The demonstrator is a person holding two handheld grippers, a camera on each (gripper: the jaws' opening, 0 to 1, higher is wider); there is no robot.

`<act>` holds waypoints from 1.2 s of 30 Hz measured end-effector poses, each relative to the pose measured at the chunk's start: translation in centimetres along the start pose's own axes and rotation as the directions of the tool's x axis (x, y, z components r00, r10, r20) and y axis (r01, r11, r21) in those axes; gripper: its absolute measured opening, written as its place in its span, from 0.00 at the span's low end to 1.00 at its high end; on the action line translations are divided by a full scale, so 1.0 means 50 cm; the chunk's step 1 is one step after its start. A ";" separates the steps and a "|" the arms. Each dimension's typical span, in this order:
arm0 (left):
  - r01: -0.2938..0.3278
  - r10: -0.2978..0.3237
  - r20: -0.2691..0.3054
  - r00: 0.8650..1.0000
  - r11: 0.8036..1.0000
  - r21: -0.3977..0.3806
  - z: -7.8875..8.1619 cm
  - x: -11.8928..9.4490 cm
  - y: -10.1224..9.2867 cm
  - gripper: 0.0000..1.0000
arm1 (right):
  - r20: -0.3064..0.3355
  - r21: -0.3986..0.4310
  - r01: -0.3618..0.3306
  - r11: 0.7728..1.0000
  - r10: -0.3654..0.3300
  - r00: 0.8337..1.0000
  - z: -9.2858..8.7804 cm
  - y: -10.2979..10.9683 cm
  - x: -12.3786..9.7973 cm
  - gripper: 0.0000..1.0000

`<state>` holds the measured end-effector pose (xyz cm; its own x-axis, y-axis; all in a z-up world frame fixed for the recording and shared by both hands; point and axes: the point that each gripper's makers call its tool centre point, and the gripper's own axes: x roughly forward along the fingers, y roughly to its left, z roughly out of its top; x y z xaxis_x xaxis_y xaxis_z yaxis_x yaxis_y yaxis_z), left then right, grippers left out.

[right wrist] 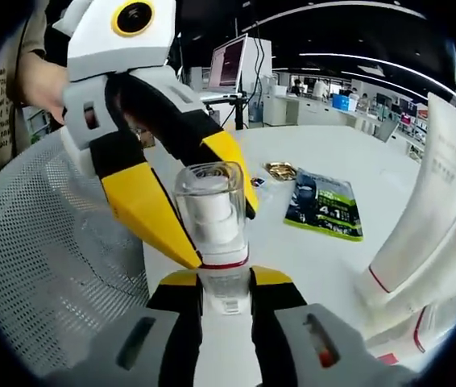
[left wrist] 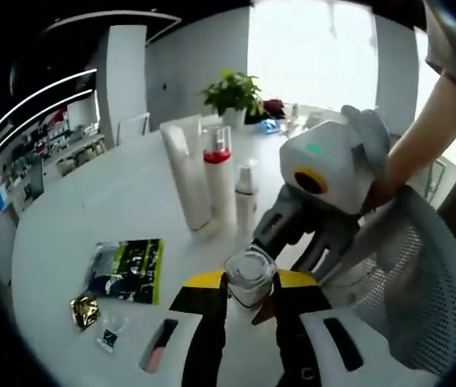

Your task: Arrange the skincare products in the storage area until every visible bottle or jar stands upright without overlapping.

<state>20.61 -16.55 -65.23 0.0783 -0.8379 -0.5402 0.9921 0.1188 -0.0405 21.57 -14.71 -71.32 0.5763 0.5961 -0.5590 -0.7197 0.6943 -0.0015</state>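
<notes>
Your left claw (left wrist: 250, 292) was closed on a clear-capped bottle (left wrist: 250, 276), its yellow-tipped jaws pressing the cap from both sides. Your right claw (right wrist: 225, 284) gripped the same bottle (right wrist: 212, 216) lower down, jaws snug against its body just under the red band. The bottle stood roughly upright between the two claws, above the white bench (left wrist: 99, 210). Just beyond the bottle, three more products stood upright close together on the bench: a tall white tube (left wrist: 184, 179), a red-banded bottle (left wrist: 219, 184) and a smaller white bottle (left wrist: 246, 196). Left of the bottle lay a green-and-black packet (left wrist: 126, 270) with a gold wrapper (left wrist: 84, 310) near it. A white mesh chair (left wrist: 421, 290) sat to the bottle's right.
</notes>
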 end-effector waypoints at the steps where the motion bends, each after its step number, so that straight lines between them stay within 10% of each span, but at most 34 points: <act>1: 0.000 0.000 0.002 1.000 1.000 0.000 0.001 0.001 0.001 0.18 | 0.001 0.000 0.000 1.000 0.000 1.000 0.001 0.000 0.000 0.22; 36: 0.021 -0.021 -0.003 1.000 0.999 0.036 0.005 0.008 -0.002 0.19 | 0.023 0.025 -0.008 1.000 0.007 1.000 0.011 -0.003 -0.006 0.23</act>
<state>20.55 -17.02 -65.22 0.0576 -0.8388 -0.5414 0.9964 0.0823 -0.0214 21.71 -14.76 -70.72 0.5800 0.6103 -0.5395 -0.7142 0.6995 0.0234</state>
